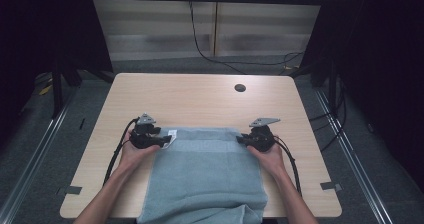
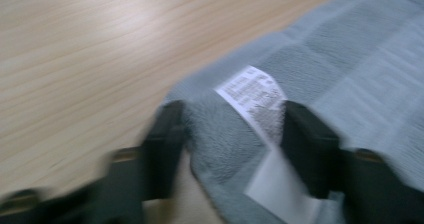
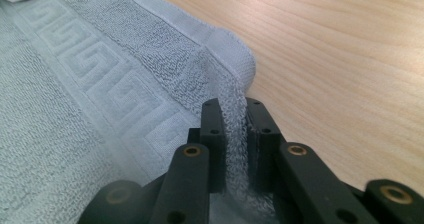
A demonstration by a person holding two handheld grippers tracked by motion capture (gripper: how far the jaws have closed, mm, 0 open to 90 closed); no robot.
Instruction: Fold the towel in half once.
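With your right gripper (image 3: 234,129) clamped on the towel (image 1: 210,169) corner, seat the far-left corner deeper between the open left gripper (image 2: 232,134) jaws before pinching.

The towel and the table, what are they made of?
The towel looks like soft cotton terry, grey-blue: tiny loops cover it, with a flat woven key-pattern band. The table looks like pale wood, maybe only a printed laminate: smooth, slightly shiny, with straight grain lines.
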